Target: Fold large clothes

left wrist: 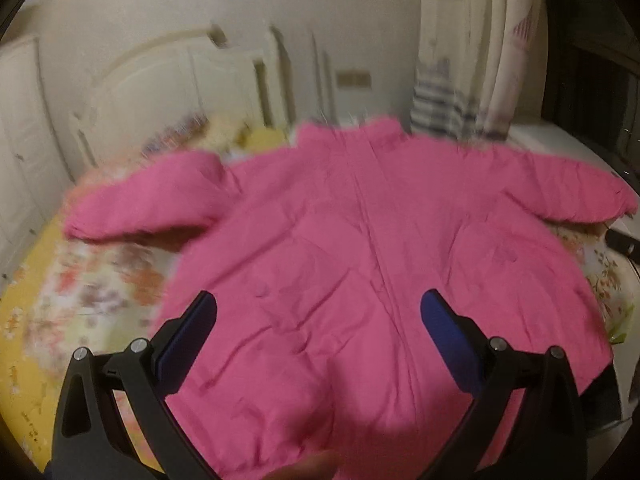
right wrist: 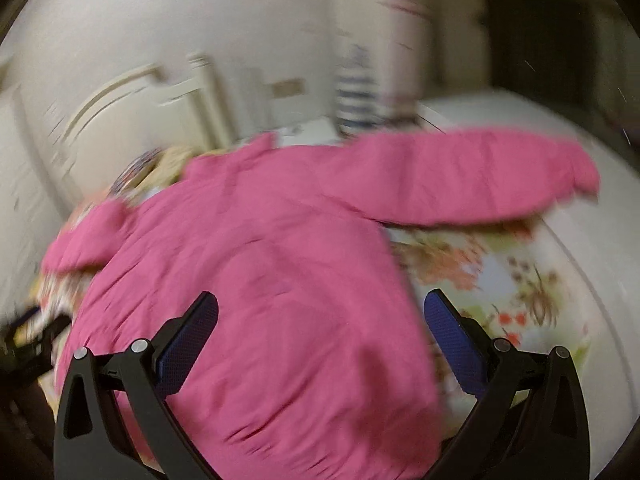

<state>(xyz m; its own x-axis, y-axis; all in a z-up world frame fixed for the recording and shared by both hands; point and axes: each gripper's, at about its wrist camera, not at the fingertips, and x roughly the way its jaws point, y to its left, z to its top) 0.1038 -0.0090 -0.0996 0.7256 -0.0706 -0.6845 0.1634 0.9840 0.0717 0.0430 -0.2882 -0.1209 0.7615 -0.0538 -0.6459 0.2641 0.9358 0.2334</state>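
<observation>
A large pink padded jacket (left wrist: 360, 248) lies spread flat on a bed, collar away from me, both sleeves stretched out to the sides. My left gripper (left wrist: 318, 308) is open and empty, held above the jacket's lower middle. In the right wrist view the jacket (right wrist: 260, 280) fills the centre and its right sleeve (right wrist: 480, 176) reaches to the right. My right gripper (right wrist: 320, 308) is open and empty above the jacket's lower right part; its right finger is over the bedsheet. Both views are blurred.
The bed has a floral yellow and white sheet (left wrist: 80, 300) and a cream headboard (left wrist: 160, 92) at the far end. A curtain (left wrist: 472, 60) hangs at the back right. A dark device (left wrist: 622, 240) lies at the bed's right edge.
</observation>
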